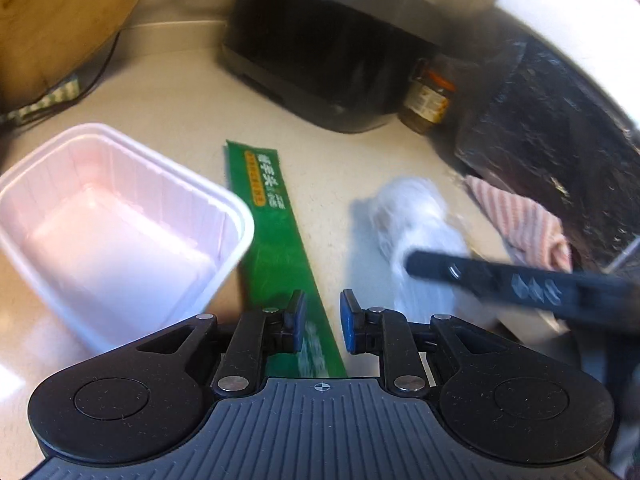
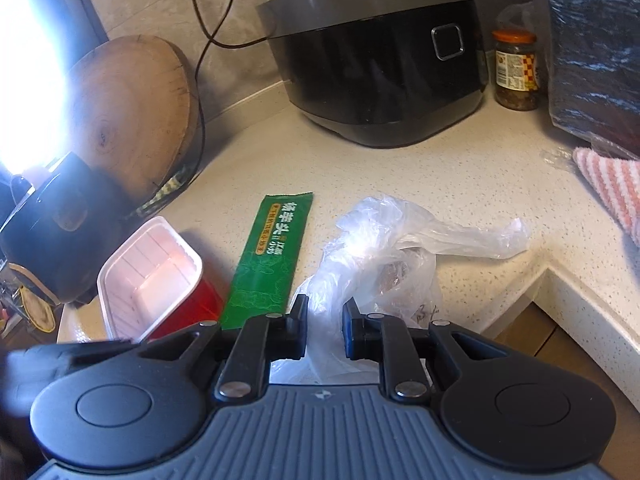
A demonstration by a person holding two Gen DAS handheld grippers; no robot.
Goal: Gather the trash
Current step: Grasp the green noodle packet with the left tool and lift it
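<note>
A green wrapper (image 1: 276, 236) lies flat on the speckled counter (image 1: 340, 176), and my left gripper (image 1: 323, 322) is open just above its near end. A white plastic tray (image 1: 112, 224) with a red outside stands left of the wrapper. A crumpled clear plastic bag (image 1: 416, 220) lies to the right. In the right wrist view my right gripper (image 2: 325, 330) is open with the bag (image 2: 384, 248) between and beyond its fingers; whether it touches the bag I cannot tell. The wrapper (image 2: 270, 256) and tray (image 2: 148, 276) show to its left. The right gripper shows blurred in the left wrist view (image 1: 500, 280).
A black rice cooker (image 2: 380, 64) stands at the back with a cable. A jar (image 2: 516, 70) stands beside it, next to a dark plastic-covered bulk (image 2: 596, 48). A pink striped cloth (image 2: 612, 188) lies at right. A round wooden board (image 2: 128, 112) leans at left. The counter edge (image 2: 560, 280) steps in at right.
</note>
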